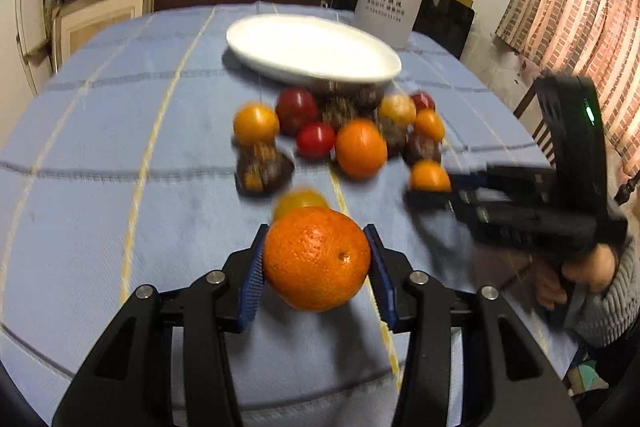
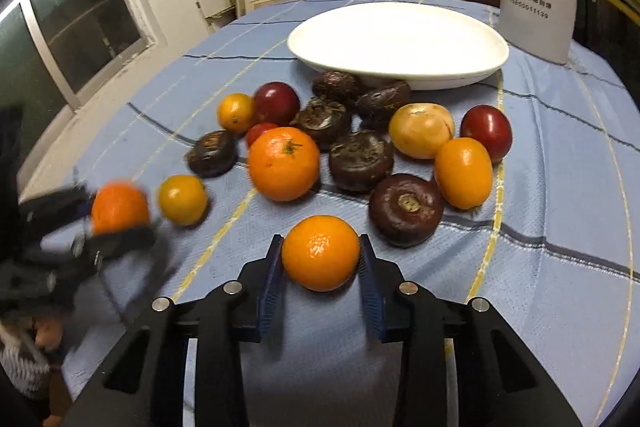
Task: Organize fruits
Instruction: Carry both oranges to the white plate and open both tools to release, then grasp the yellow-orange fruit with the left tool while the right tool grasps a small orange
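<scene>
both hands look to be in the pick-up step, each with one fruit taken from the pile and nothing yet on the white plate [image 2: 400, 39] at the far side of the counter [image 1: 100, 147].

the left gripper [image 1: 318, 259] has its jaws clamped on a large mandarin [image 1: 316, 257], one blue pad on each flank, the fruit seated well in between the fingertips and seemingly clear of the blue checked cloth [image 2: 540, 227].

the right gripper [image 2: 320, 255] has its jaws closed on a smaller, smoother orange fruit [image 2: 320, 253], probably a kumquat or small mandarin, pinched near the pad tips at the near edge of the pile.

the rest, another mandarin [image 2: 283, 163], dark water chestnuts [image 2: 406, 209], red fruits [image 2: 486, 131] and yellow ones, lie mid-counter just before the plate.

the next move likely calls for carrying both over the pile, high enough not to knock it, and releasing low over the plate so neither fruit rolls off.
</scene>
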Demonstrator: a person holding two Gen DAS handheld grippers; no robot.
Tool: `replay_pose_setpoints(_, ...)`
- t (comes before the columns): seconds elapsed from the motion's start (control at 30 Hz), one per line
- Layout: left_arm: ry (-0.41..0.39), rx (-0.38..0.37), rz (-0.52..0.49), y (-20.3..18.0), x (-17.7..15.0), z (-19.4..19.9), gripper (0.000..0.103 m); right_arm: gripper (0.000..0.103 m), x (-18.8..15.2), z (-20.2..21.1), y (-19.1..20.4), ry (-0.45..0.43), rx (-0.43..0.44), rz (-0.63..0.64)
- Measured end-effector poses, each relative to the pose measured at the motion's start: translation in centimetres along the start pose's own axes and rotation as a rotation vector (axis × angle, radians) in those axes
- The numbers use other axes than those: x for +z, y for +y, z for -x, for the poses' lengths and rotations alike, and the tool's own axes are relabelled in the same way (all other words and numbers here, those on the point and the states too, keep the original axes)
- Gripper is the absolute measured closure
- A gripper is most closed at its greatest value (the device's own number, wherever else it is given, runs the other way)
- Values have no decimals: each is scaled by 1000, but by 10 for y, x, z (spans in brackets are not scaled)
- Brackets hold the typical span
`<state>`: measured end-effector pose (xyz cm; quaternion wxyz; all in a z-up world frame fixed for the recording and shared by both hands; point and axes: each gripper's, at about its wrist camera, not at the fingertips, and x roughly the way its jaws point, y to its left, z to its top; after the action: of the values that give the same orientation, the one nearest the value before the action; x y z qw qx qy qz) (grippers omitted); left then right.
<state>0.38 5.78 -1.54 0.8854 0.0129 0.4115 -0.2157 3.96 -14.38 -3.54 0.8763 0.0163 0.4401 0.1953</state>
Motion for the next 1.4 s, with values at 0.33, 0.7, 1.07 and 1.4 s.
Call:
replay_pose_setpoints(0.33, -86, -24, -5, -8, 126, -37, 58, 66, 88, 45, -52, -202, -53, -144)
replay_pose_setpoints(0.7, 5, -4, 85, 24, 173, -135, 57, 50, 134, -54, -110, -101, -56, -257)
replay_pose_setpoints(1.07, -152, 55, 52, 26, 149, -75, 17, 25, 116, 0, -81, -252, -133, -170)
replay_pose_setpoints(1.4, -202, 112, 142, 35, 31, -9, 12, 11, 21, 54, -66, -335, -124, -192)
